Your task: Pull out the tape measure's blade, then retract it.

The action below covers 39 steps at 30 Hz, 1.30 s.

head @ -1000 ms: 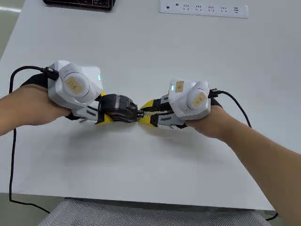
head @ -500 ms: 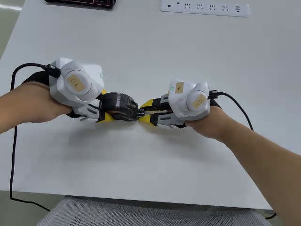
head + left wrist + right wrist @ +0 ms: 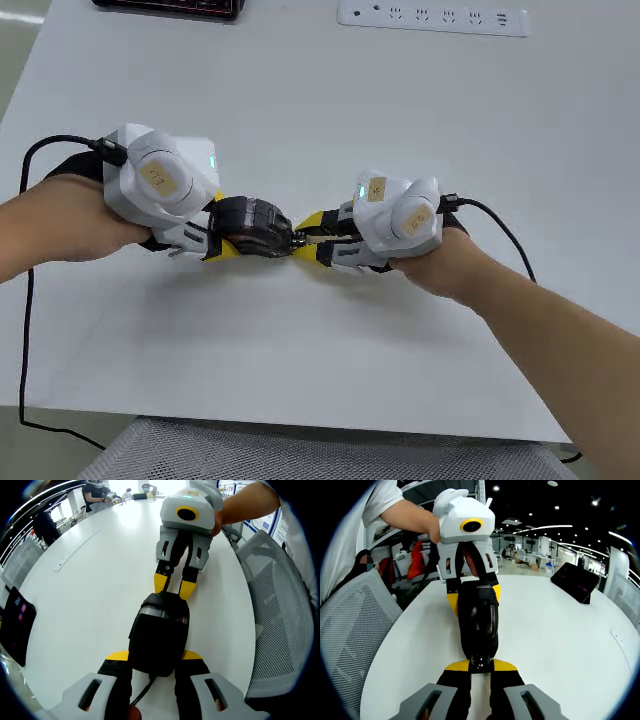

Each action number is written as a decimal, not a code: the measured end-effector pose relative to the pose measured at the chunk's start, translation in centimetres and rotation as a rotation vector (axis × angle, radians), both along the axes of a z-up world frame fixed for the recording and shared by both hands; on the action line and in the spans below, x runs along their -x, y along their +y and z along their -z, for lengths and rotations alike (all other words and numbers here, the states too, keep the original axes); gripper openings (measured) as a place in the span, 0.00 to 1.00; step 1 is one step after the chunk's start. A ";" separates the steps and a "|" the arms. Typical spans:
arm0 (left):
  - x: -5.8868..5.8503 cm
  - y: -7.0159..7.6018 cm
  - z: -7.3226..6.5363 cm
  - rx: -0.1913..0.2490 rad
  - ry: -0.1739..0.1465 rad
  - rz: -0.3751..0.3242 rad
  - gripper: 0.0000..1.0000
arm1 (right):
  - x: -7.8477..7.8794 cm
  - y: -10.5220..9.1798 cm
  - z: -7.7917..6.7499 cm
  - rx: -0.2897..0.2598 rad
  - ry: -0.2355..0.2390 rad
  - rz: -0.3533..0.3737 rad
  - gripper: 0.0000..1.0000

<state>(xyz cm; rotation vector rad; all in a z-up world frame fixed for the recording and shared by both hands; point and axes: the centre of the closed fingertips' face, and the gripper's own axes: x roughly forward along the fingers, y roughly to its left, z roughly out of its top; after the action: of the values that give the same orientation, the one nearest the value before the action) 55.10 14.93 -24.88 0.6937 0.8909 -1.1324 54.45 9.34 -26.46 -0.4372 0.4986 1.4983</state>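
Tape measure (image 3: 250,228), white table (image 3: 300,350), open office (image 3: 545,545)

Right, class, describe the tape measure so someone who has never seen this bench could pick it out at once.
On the big white table, two white grippers meet nose to nose near the front edge. The tape measure is the chunky black case clamped by the left gripper, its front end pinched by the right gripper. Unlike the white grippers flanking it, it is dark and rounded.

Jaws of right gripper (image 3: 481,668) tight on black tape measure (image 3: 477,625) tip, left gripper (image 3: 474,598) around its far end.
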 end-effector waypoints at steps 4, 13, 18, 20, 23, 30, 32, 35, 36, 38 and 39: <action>0.0 0.0 0.0 0.009 0.004 -0.009 0.27 | -0.1 -0.3 -0.1 0.007 -0.001 0.000 0.10; 0.1 0.0 0.0 0.000 0.002 -0.002 0.27 | -0.1 -0.4 -0.2 0.009 -0.008 -0.009 0.10; 0.1 0.0 0.0 0.007 0.002 -0.004 0.27 | -0.1 -0.7 -0.2 0.010 -0.009 -0.006 0.10; 0.1 0.0 0.0 0.005 0.003 -0.004 0.27 | -0.1 -0.9 -0.2 0.013 -0.010 -0.006 0.10; 0.1 0.0 0.0 0.004 0.005 -0.005 0.27 | -0.1 -1.2 -0.3 0.013 -0.010 -0.004 0.10; 0.1 0.0 0.0 0.004 0.004 -0.004 0.27 | -0.1 -2.0 -0.3 0.017 -0.008 0.004 0.10; 0.1 0.0 0.0 0.003 0.004 -0.003 0.27 | -0.1 -2.2 -0.3 0.018 -0.007 0.007 0.10; 0.1 0.0 0.0 0.002 0.004 -0.001 0.27 | 0.0 -2.4 -0.2 0.020 -0.006 0.011 0.10; 0.1 -0.1 0.0 0.001 0.004 -0.001 0.27 | 0.0 -2.5 -0.2 0.021 -0.006 0.013 0.10; 0.1 0.0 0.0 0.000 0.004 -0.001 0.27 | 0.0 -2.6 -0.2 0.021 -0.007 0.014 0.10; 0.1 0.0 0.0 0.000 0.004 -0.001 0.27 | 0.0 -2.7 -0.2 0.020 -0.006 0.016 0.10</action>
<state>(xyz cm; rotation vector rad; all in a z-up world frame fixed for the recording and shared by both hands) 55.01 14.89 -24.86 0.6915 0.8945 -1.1334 54.47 6.62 -26.22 -0.4521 0.5120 1.4775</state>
